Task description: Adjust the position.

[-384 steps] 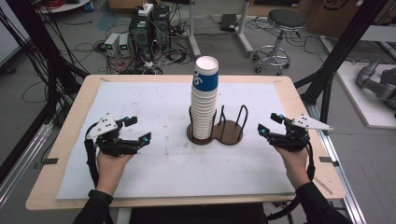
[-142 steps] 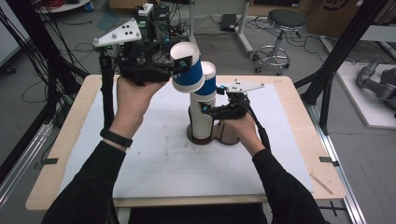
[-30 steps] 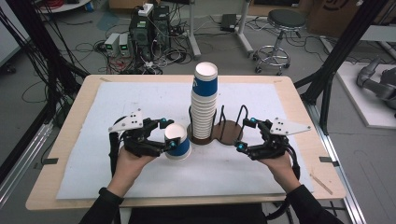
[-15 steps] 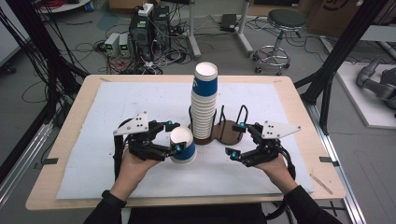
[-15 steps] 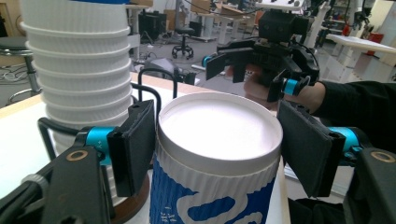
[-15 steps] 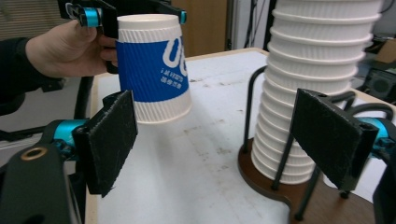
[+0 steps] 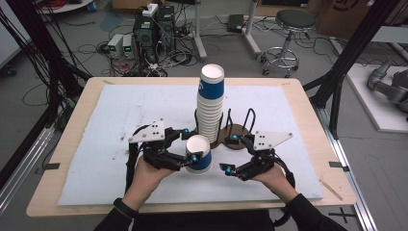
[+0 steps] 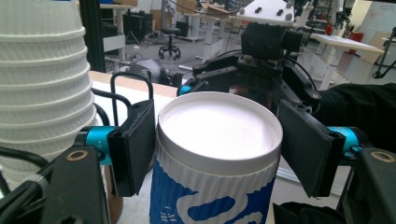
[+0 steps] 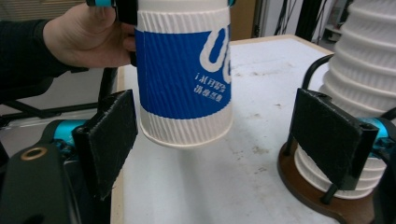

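Note:
A blue-and-white ribbed paper cup [image 7: 198, 155] hangs upright above the table with my left gripper [image 7: 189, 144] shut on it just under the rim. In the left gripper view the cup [image 8: 219, 158] sits between the two black pads [image 8: 135, 144]. My right gripper [image 7: 230, 153] is open just right of the cup. In the right gripper view its gripper [image 9: 215, 140] straddles the cup's [image 9: 184, 74] lower end, and the pads [image 9: 112, 140] stand apart from it. A tall stack of the same cups [image 7: 211, 108] stands in a wire holder on a brown base [image 7: 236, 140] behind.
A white mat [image 7: 120, 125] covers the wooden table [image 7: 72, 120]. The cup stack [image 9: 364, 93] and its wire holder stand close on the right gripper's right. Beyond the table are a stool [image 7: 288, 21], electronics boxes [image 7: 149, 29], cables and black frame posts.
Both hands have drawn toward each other in front of the stack. The left gripper carried the cup rightward, and the open right gripper moved left until its jaws flank the cup's lower end.

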The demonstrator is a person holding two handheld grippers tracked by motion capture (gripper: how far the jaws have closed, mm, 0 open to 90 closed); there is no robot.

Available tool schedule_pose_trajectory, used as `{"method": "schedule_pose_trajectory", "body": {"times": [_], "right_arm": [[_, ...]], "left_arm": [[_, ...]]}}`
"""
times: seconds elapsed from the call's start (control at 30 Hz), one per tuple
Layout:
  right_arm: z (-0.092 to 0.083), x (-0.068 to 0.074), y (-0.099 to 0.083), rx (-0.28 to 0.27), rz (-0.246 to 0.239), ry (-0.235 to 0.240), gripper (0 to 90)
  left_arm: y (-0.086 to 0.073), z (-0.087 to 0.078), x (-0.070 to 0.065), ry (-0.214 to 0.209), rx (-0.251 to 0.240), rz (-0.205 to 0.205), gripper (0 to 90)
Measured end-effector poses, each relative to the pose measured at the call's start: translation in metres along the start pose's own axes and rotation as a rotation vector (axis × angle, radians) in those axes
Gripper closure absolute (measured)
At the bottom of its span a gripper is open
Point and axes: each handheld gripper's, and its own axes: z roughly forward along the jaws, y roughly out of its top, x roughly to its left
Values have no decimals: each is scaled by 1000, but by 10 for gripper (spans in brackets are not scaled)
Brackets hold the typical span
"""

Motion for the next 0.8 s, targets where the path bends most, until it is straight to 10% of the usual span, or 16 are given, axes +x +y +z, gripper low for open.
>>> {"method": "schedule_pose_trajectory", "body": {"times": [0.8], "right_arm": [[32, 13, -6, 51, 13, 53, 155]], "left_arm": [[1, 21, -11, -41, -24, -1, 304]]}}
